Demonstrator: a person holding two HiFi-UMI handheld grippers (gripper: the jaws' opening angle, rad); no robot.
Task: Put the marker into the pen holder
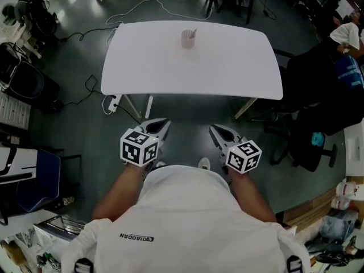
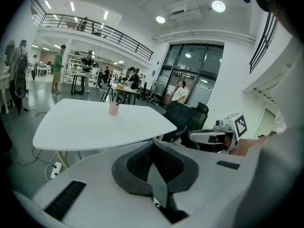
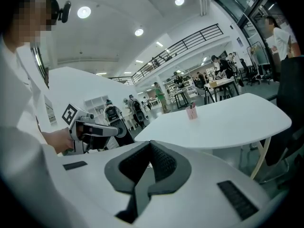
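A pink pen holder (image 1: 187, 39) stands near the far edge of the white table (image 1: 227, 67), with a dark marker (image 1: 193, 33) leaning inside it. The same holder shows small in the left gripper view (image 2: 113, 109) and in the right gripper view (image 3: 192, 113). My left gripper (image 1: 165, 123) and right gripper (image 1: 213, 128) are held close to my body, short of the table's near edge, both pointing toward it. Each is shut with nothing between its pads, as seen along the left gripper (image 2: 153, 146) and the right gripper (image 3: 150, 148).
A black office chair (image 1: 318, 95) stands at the table's right end. A power strip (image 1: 112, 103) with cables lies on the floor by the left table leg. A blue chair (image 1: 34, 175) is at my left. People and desks fill the hall behind.
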